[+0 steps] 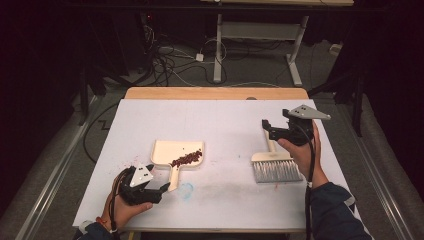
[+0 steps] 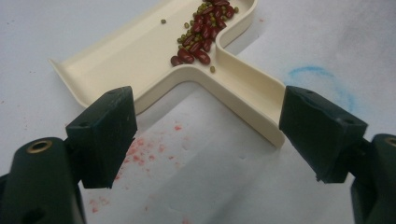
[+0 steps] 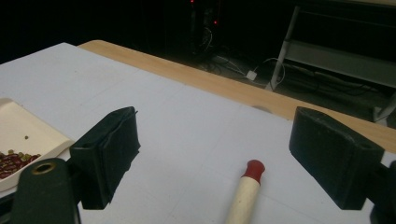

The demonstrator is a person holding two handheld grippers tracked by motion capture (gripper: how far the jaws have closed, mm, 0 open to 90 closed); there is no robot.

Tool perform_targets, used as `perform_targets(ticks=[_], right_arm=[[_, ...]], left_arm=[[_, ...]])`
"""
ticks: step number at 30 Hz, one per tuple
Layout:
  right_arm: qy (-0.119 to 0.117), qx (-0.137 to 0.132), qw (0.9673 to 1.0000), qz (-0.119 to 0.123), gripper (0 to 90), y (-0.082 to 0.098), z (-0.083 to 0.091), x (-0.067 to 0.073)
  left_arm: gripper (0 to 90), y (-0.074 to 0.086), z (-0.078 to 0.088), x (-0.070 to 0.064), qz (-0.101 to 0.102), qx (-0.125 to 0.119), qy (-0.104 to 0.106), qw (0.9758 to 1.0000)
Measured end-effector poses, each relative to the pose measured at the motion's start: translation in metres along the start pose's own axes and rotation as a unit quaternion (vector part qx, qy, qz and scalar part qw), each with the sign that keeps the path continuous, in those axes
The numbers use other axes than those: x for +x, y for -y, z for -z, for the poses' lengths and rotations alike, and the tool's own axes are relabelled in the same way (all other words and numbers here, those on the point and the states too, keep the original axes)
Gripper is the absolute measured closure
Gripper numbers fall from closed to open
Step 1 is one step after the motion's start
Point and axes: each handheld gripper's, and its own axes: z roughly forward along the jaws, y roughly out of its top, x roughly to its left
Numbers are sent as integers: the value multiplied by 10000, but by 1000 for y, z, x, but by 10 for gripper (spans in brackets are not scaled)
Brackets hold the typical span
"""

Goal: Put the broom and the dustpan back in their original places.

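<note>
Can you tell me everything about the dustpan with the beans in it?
The dustpan is cream-coloured and looks like plastic. It has a wide flat scoop with a raised rim and a short grooved handle pointing toward the person. It lies flat on the white sheet, left of the middle. A little heap of red and small green beans sits in the scoop near the handle. The left gripper is open at the handle's end, its fingers not pressing it.

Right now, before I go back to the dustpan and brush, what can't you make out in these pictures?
- Cream plastic dustpan: left gripper view, mouth end cut by the top edge.
- Wooden brush handle with red tip: right gripper view, bristles cut by the bottom edge; high view, handle hidden behind the right gripper.
- Red and green beans: high view, too small to count.
</note>
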Motion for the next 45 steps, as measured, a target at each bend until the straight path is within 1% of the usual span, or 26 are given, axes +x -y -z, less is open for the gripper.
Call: perform_targets(ticks=[2,4,5,7,13,16,17,18,22,26,29,40,45], right_arm=[[2,-11,10000,62,160,-1,2,4],[94,-78,9998,165,161,-2,5,9],[94,-111,9997,195,161,-3,7,12],[35,-157,9994,303,161,-4,10,16],[-100,-173,9989,426,162,-5,20,28],[-160,-181,9984,507,162,-5,24,32],[-169,-164,9985,497,162,-5,25,33],[-183,-173,9982,549,163,-4,26,33],[-236,-184,9980,563,164,-3,30,35],[-256,-205,9975,632,164,-1,35,36],[-229,-198,9971,695,164,2,38,37],[-262,-210,9961,813,166,12,47,37],[-259,-264,9956,862,168,18,51,37]], left_arm=[[190,0,0,0,19,-10,14,10000],[190,0,1,0,23,-9,21,10000],[190,0,1,0,19,-11,25,10000],[190,0,1,0,12,-24,30,10000],[183,1,1,0,41,-49,43,10000],[182,0,2,0,19,-58,36,10000],[181,0,2,0,6,-54,37,10000],[180,0,3,0,-6,-55,39,10000],[179,0,3,0,-19,-78,43,10000],[179,0,3,-1,-38,-65,35,10000],[179,0,3,-1,-50,-49,28,10000],[179,0,2,-2,-84,-13,31,10000],[179,0,2,-2,-104,-1,21,9999]])
